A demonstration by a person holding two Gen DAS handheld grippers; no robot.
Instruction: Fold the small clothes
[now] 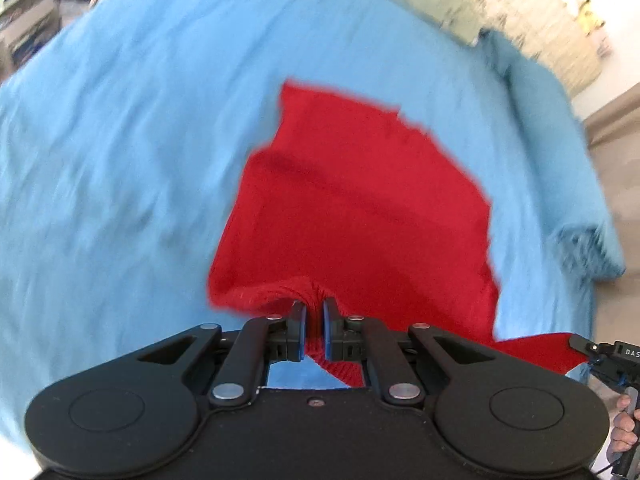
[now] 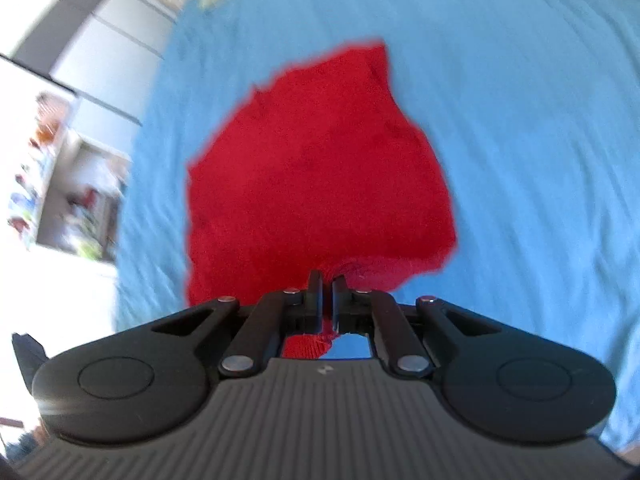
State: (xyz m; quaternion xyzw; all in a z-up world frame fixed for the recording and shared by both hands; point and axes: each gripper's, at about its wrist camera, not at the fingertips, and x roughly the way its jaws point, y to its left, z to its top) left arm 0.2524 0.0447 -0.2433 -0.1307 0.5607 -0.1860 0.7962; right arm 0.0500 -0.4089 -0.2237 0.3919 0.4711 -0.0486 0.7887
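Left wrist view: the left tongs [image 1: 315, 309] pinch the near edge of a red knitted garment [image 1: 360, 208], which drapes down onto a blue bedsheet [image 1: 120, 140]; the right tongs [image 1: 580, 346] grip another corner at far right.

Right wrist view: the right tongs clamp the same hem. The fold appears under way; next, both corners likely need carrying across together and laying flat.

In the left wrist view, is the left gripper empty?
No, the left gripper is shut on a bunched edge of the red garment above the blue sheet.
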